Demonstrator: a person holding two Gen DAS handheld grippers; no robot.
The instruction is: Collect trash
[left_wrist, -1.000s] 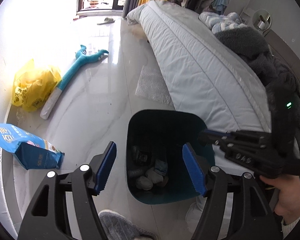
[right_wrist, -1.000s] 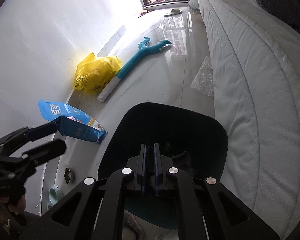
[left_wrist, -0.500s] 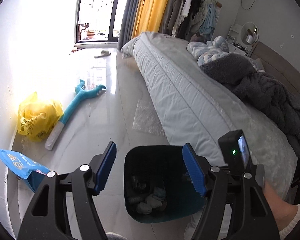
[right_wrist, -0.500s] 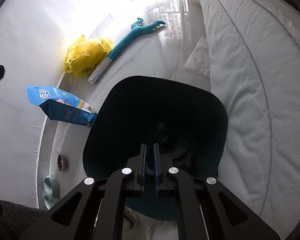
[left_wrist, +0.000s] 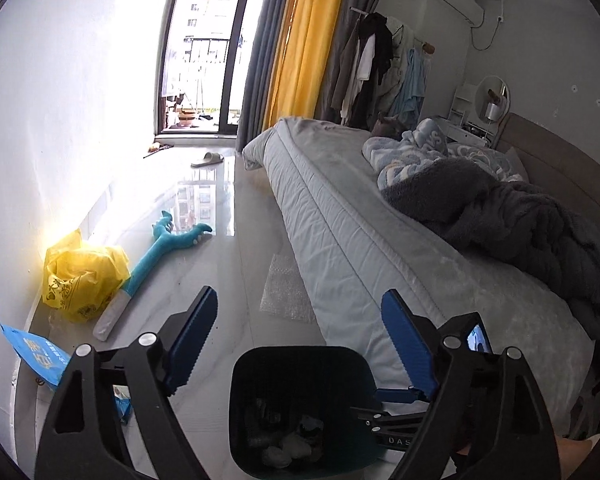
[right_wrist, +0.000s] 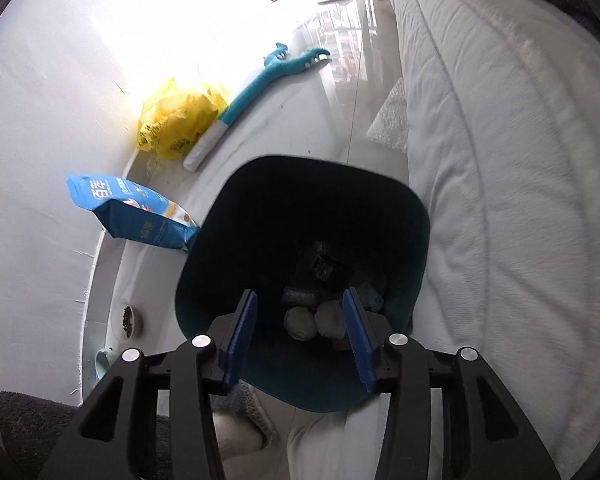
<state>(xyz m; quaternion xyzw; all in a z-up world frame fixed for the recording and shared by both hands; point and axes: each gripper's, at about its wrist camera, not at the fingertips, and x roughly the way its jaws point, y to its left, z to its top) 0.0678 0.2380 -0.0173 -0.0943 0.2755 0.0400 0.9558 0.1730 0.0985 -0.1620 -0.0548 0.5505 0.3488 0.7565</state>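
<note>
Hanging over the dark bin [right_wrist: 412,216], right gripper [right_wrist: 300,332] is opening, nothing between jaws | left gripper [left_wrist: 300,336] is opening wide, empty | bubble wrap [left_wrist: 284,290] is lying at 12 o'clock from bin, waiting.

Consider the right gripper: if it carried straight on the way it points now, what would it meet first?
Probably the crumpled trash at the bottom of the dark bin; the right gripper, open and empty, points into the bin's mouth, though depth is unclear.
</note>
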